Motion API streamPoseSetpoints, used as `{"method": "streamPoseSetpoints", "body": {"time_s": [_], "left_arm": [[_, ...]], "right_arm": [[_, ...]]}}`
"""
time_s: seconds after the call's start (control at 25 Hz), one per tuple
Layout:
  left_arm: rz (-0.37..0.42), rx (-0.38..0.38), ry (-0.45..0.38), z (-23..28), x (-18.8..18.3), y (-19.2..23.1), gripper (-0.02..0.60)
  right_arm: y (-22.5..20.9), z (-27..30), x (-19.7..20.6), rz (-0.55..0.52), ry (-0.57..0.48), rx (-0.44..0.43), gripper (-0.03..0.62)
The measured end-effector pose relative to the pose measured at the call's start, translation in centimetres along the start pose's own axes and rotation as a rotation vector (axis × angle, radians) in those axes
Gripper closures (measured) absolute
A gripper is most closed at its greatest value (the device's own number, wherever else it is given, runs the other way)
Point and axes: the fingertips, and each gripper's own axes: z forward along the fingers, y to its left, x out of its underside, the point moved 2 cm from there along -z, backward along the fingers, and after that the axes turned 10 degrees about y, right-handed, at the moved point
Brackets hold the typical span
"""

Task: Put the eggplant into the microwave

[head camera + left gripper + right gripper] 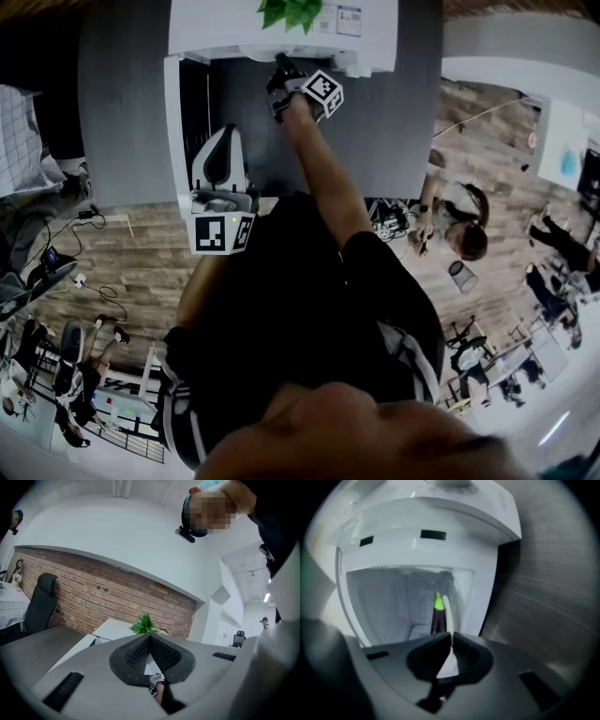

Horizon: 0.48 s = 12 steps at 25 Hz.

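Note:
The white microwave [281, 28] stands at the far side of a grey table, its door [172, 112] swung open to the left. Through the right gripper view I look into the microwave [426, 531]. A dark purple eggplant [436, 619] with a bright green cap stands inside the lit cavity. My right gripper [451, 638] is shut with nothing between its jaws, just in front of the opening and apart from the eggplant; the head view shows the right gripper [281, 66] at the microwave's mouth. My left gripper [228, 133] hovers by the open door, and the left gripper [150, 637] is shut and empty.
A green plant [292, 11] sits on top of the microwave and also shows as the plant [145, 623] before a brick wall. The grey table [384, 122] stretches to the right of the microwave. Chairs, cables and other people fill the wooden floor around.

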Motion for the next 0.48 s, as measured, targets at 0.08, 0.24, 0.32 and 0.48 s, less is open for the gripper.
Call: {"method": "streamPoseSetpoints", "body": {"time_s": [0.08, 0.24, 0.32, 0.48], "left_arm": [[0.000, 0.002, 0.001, 0.14, 0.03, 0.00, 0.551], [0.002, 0.007, -0.001, 0.10, -0.07, -0.02, 0.551], [0.002, 0.012, -0.003, 0.01, -0.11, -0.07, 0.551], [0.001, 0.018, -0.003, -0.13, 0.00, -0.11, 0.551]], "right_arm": [[-0.09, 0.11, -0.03, 0.007, -0.005, 0.007, 0.558], [0.11, 0.46, -0.35, 0.004, -0.018, -0.005, 0.557], [0.01, 0.62, -0.44, 0.014, -0.019, -0.006, 0.557], [0.18, 0.77, -0.52, 0.023, -0.029, -0.002, 0.557]]}}
